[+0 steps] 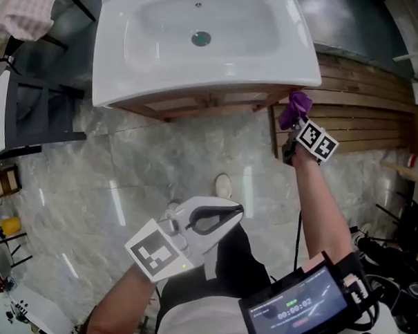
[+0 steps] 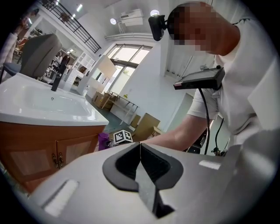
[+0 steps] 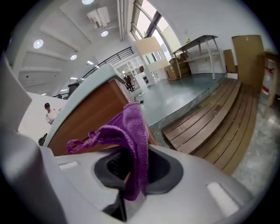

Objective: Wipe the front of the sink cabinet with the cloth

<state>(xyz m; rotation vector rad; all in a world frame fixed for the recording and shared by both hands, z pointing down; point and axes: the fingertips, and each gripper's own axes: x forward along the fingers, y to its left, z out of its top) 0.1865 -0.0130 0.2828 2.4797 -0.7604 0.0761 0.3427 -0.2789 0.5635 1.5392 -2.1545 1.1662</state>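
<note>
A white sink [image 1: 200, 41] tops a wooden cabinet whose front [image 1: 205, 100] shows as a narrow strip below the basin rim. My right gripper [image 1: 294, 121] is shut on a purple cloth [image 1: 295, 108] and holds it against the cabinet's right front corner. In the right gripper view the cloth [image 3: 131, 144] hangs out of the closed jaws beside the brown cabinet side [image 3: 94, 116]. My left gripper [image 1: 224, 215] is shut and empty, held low near my body, away from the cabinet. In the left gripper view the cabinet doors [image 2: 48, 151] stand left and the cloth [image 2: 104, 141] shows small beyond.
Slatted wooden boards [image 1: 363, 111] lie to the right of the cabinet. A dark chair [image 1: 38, 114] stands left, with a pale towel [image 1: 26, 9] at the upper left. Marble floor [image 1: 125, 180] spreads below the cabinet. A screen [image 1: 296, 312] rides on my right forearm.
</note>
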